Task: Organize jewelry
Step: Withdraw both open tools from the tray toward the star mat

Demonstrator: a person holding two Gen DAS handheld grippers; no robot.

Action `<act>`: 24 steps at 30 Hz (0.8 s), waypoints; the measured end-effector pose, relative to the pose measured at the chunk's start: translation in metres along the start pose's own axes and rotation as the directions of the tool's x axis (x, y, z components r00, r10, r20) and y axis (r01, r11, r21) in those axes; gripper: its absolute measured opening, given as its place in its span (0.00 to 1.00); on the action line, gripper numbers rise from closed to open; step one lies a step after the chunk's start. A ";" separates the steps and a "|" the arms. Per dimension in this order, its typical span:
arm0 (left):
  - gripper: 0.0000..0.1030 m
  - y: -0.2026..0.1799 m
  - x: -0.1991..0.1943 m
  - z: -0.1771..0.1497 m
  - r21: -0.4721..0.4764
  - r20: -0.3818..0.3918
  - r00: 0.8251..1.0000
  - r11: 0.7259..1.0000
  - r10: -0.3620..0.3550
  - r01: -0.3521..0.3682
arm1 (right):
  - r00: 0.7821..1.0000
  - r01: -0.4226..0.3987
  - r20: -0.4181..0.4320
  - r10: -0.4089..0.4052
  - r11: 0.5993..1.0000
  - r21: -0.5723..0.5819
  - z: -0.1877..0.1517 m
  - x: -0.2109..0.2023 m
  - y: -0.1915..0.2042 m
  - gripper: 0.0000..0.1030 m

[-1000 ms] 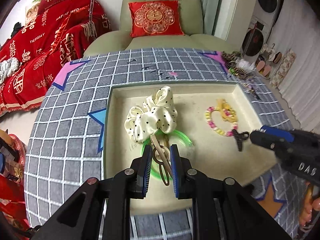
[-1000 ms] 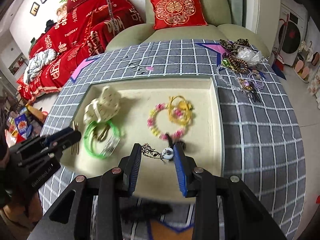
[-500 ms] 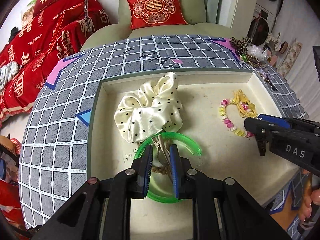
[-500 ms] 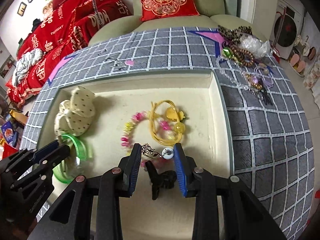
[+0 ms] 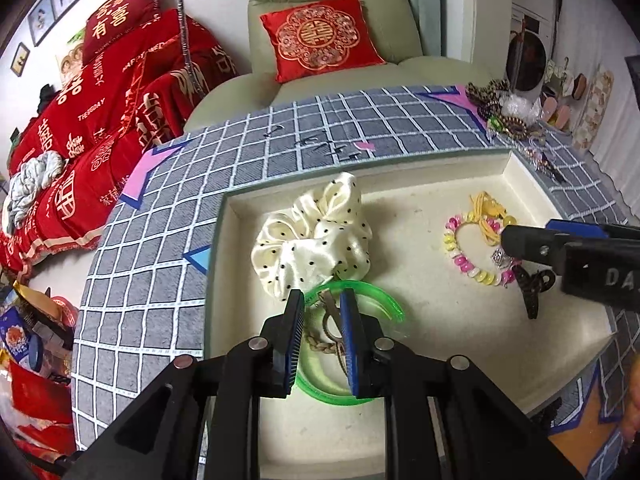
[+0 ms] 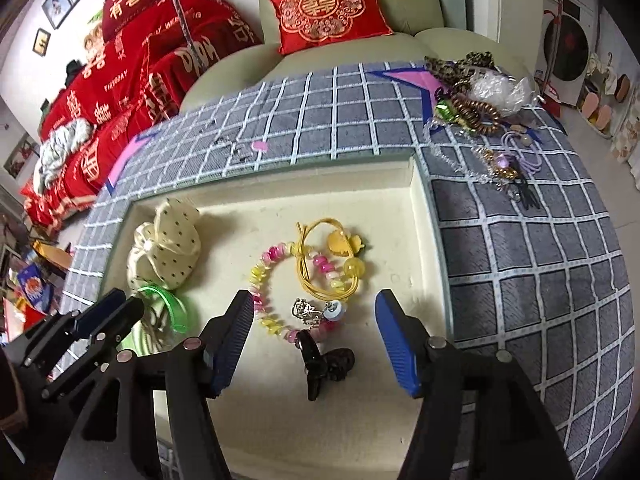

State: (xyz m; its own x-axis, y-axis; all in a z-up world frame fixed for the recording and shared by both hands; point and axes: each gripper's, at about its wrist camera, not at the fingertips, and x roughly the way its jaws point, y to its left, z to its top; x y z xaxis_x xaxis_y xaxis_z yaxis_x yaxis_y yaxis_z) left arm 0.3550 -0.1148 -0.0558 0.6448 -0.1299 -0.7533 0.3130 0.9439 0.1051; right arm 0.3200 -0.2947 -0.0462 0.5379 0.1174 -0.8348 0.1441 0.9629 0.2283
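A cream tray [image 5: 516,168] [image 6: 416,184] holds a dotted cream scrunchie [image 5: 316,232] [image 6: 166,248], a green bangle [image 5: 376,296] [image 6: 170,302], a pink and yellow bead bracelet [image 5: 472,268] [image 6: 262,280], a yellow cord tie [image 6: 340,252], a black claw clip [image 5: 532,284] [image 6: 326,362] and a silver brooch with a blue bead [image 6: 318,312]. My left gripper [image 5: 322,320] is narrowly parted around a bronze hair clip [image 5: 332,316] lying inside the bangle. My right gripper [image 6: 314,336] is wide open above the brooch, which lies on the bracelet.
A pile of loose jewelry [image 6: 476,116] [image 5: 508,120] lies on the grey checked cloth [image 6: 520,260] at the tray's far right. A green armchair with a red cushion [image 6: 326,4] stands behind the table. Red bedding [image 5: 88,120] lies to the left.
My right gripper has opened and let the brooch drop onto the bracelet in the tray. My left gripper has lowered the bronze clip into the bangle and its fingers have parted a little.
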 end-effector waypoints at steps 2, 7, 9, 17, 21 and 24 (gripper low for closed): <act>0.26 0.004 -0.005 -0.001 -0.015 -0.004 1.000 1.000 -0.020 0.020 | 1.000 -0.015 0.009 0.014 1.000 0.017 0.000 -0.007 -0.002 0.74; 0.26 0.012 -0.018 -0.006 -0.062 -0.008 0.998 0.996 -0.062 0.061 | 0.999 -0.019 0.033 0.018 0.999 0.032 -0.006 -0.028 -0.001 0.77; 0.49 0.014 -0.024 -0.010 -0.066 -0.037 0.997 0.995 -0.072 0.069 | 0.999 -0.032 0.033 0.030 0.999 0.038 -0.011 -0.036 -0.001 0.79; 1.00 0.027 -0.072 -0.038 -0.111 -0.006 0.999 0.993 -0.046 0.045 | 0.998 -0.044 0.040 0.043 0.998 0.032 -0.042 -0.064 0.003 0.83; 1.00 0.037 -0.096 -0.055 -0.133 0.011 0.999 0.990 -0.039 0.040 | 0.998 -0.050 0.035 0.049 0.999 0.021 -0.064 -0.076 0.005 0.87; 1.00 0.038 -0.110 -0.070 -0.135 -0.011 0.998 0.989 -0.056 0.054 | 0.998 -0.044 0.053 0.043 0.999 0.005 -0.083 -0.088 0.009 1.00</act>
State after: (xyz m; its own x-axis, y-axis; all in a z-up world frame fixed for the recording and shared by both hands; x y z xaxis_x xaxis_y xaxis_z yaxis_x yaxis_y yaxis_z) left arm 0.2474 -0.0435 -0.0140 0.6181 -0.1794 -0.7653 0.2507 0.9678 -0.0243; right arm 0.2049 -0.2758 -0.0129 0.5871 0.1460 -0.7963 0.1247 0.9555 0.2672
